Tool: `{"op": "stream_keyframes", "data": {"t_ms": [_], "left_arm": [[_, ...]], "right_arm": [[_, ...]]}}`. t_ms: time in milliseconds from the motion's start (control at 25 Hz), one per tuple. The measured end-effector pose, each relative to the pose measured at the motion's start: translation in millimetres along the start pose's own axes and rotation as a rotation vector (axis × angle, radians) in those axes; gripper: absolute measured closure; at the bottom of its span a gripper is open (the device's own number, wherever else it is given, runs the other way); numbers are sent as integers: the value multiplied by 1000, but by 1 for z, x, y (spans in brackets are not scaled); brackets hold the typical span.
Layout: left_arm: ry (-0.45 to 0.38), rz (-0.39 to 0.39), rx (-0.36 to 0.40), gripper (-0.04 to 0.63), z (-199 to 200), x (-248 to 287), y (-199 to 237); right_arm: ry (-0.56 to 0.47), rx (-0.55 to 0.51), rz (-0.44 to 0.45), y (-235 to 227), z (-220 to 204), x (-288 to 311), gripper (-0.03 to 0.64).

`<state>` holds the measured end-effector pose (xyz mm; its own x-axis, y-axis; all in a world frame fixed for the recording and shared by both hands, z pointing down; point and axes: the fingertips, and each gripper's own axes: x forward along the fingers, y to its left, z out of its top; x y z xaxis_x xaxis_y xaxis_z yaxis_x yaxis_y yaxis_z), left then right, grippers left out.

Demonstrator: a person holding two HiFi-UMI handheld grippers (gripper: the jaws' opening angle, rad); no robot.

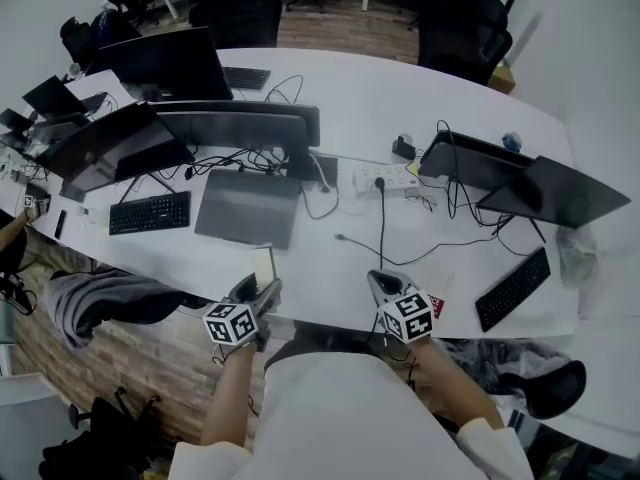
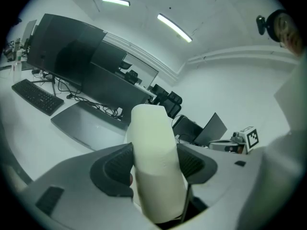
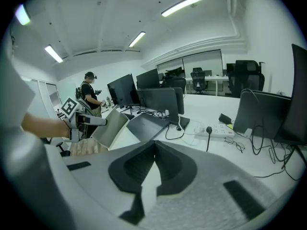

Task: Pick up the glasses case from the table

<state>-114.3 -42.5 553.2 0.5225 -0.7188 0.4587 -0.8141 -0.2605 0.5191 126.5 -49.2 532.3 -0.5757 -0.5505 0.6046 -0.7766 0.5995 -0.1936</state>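
Left gripper [image 2: 154, 163] is clamped on the cream glasses case [image 2: 152, 143], its pads pressing both long sides while the case stands up out of the jaws. I judge from the right gripper view that the case hangs above the white table [image 1: 320, 278] near its front edge, so the pick-up looks all but done. My next move needs only a steady grip. Right gripper [image 3: 153, 146] has its jaws together, empty, well to the side.
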Motion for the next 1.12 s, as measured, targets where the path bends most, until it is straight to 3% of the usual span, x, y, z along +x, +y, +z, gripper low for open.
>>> {"op": "stream_keyframes", "data": {"t_ms": [160, 520, 840, 1120], "left_arm": [[-56, -25, -8, 318, 13, -13, -25], [-131, -64, 61, 318, 30, -37, -69], [-218, -109, 131, 316, 58, -63, -91], [-234, -141, 165, 317, 72, -81, -87]], "right_arm": [[-33, -11, 6, -6, 7, -17, 614], [-122, -124, -9, -6, 32, -56, 614], [-197, -89, -47, -9, 59, -75, 614], [-252, -101, -73, 8, 79, -82, 614]]}}
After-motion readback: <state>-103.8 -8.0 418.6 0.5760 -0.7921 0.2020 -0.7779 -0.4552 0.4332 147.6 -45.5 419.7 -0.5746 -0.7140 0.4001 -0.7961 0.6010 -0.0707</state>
